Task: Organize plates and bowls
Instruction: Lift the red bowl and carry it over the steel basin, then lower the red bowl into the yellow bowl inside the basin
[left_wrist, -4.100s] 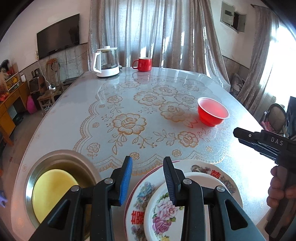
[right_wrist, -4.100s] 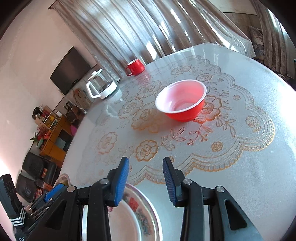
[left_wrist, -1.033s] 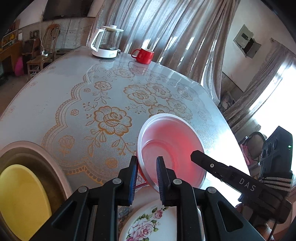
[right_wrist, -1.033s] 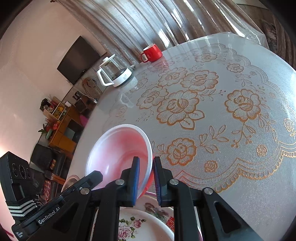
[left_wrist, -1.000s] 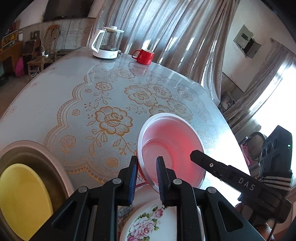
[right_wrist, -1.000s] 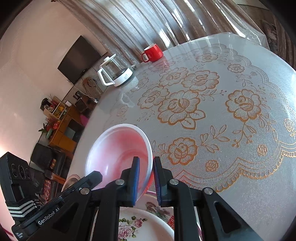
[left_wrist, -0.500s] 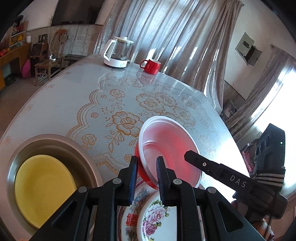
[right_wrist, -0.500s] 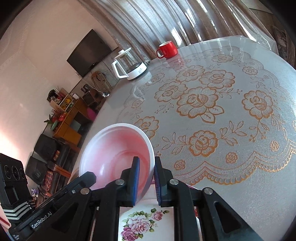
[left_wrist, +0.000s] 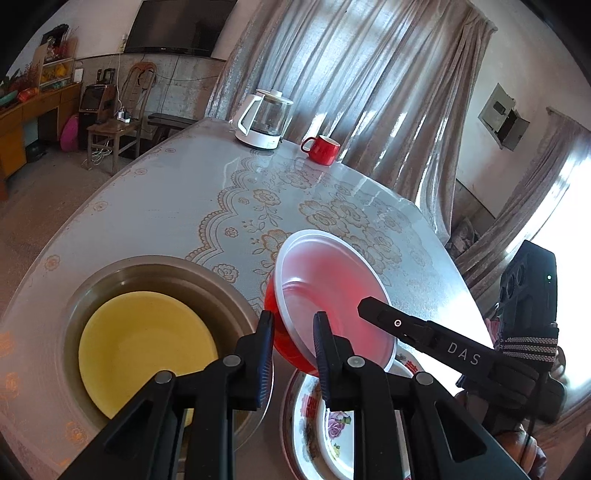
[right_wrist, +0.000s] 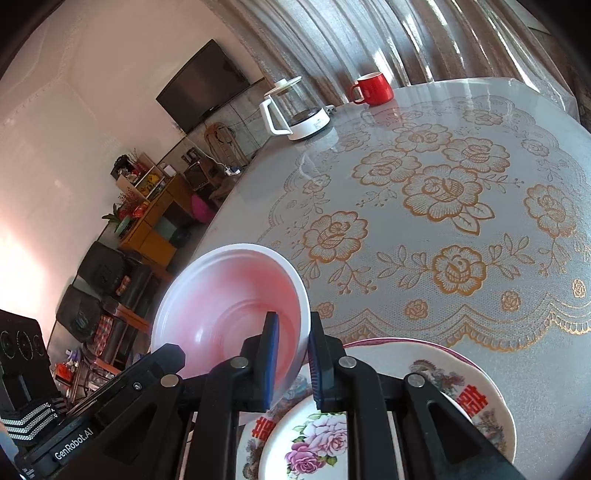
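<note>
Above the stacked floral plates (right_wrist: 476, 402), red bowl (left_wrist: 332, 295) pinched between both grippers' jaws, steel basin (left_wrist: 155, 269) alongside.

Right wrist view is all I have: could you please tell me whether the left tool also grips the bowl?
Observer: Yes, the left tool is shut on the red bowl's near rim, one finger inside and one outside.
Operator: Thank you. Is anything standing to the left of the flowered plates?
Observer: A metal basin sits there, beside the plates, with a yellow dish lying inside it.
</note>
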